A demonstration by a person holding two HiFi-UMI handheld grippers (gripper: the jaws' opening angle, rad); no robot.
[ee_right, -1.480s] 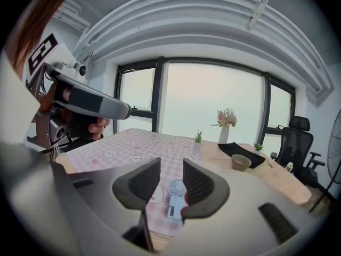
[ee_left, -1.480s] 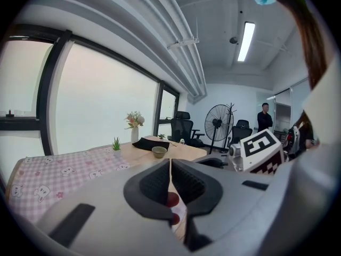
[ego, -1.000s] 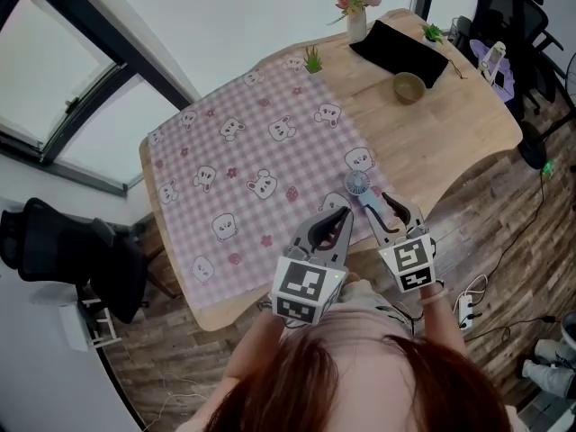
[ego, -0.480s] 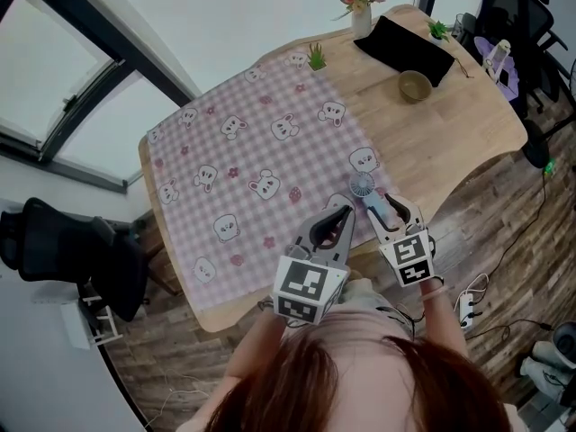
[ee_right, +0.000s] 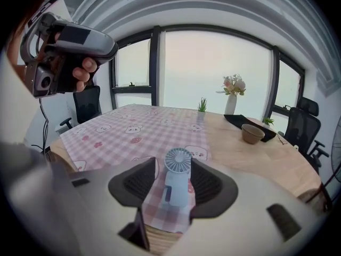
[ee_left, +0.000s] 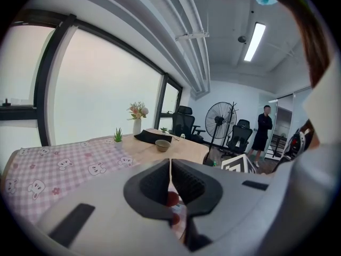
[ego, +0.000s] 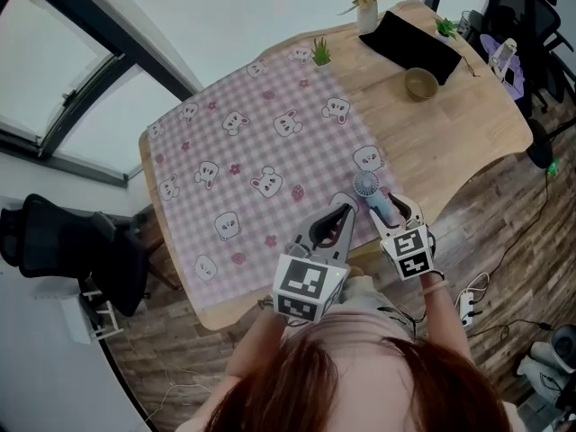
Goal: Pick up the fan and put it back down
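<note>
A small pale-blue hand fan (ego: 367,188) lies flat on the pink checked cloth (ego: 261,142), close to the table's near edge. My right gripper (ego: 392,211) straddles its handle; the jaws have just been opening and stand open, one on each side. In the right gripper view the fan (ee_right: 177,176) shows between the right gripper's (ee_right: 173,164) pads with a gap at the left pad. My left gripper (ego: 340,212) hovers just left of the fan, shut and empty; in its own view the left gripper (ee_left: 170,165) shows pads together.
On the bare wood (ego: 468,133) at the far right are a bowl (ego: 420,82), a black mat (ego: 409,46), a flower vase (ego: 366,7) and a small plant (ego: 319,54). Office chairs (ego: 526,25) stand beyond. A person (ee_left: 262,128) and a standing fan (ee_left: 219,121) are in the background.
The right gripper has sunk toward the table's near edge with the fan between its jaws, and the jaws have spread. The left gripper has hardly moved.
</note>
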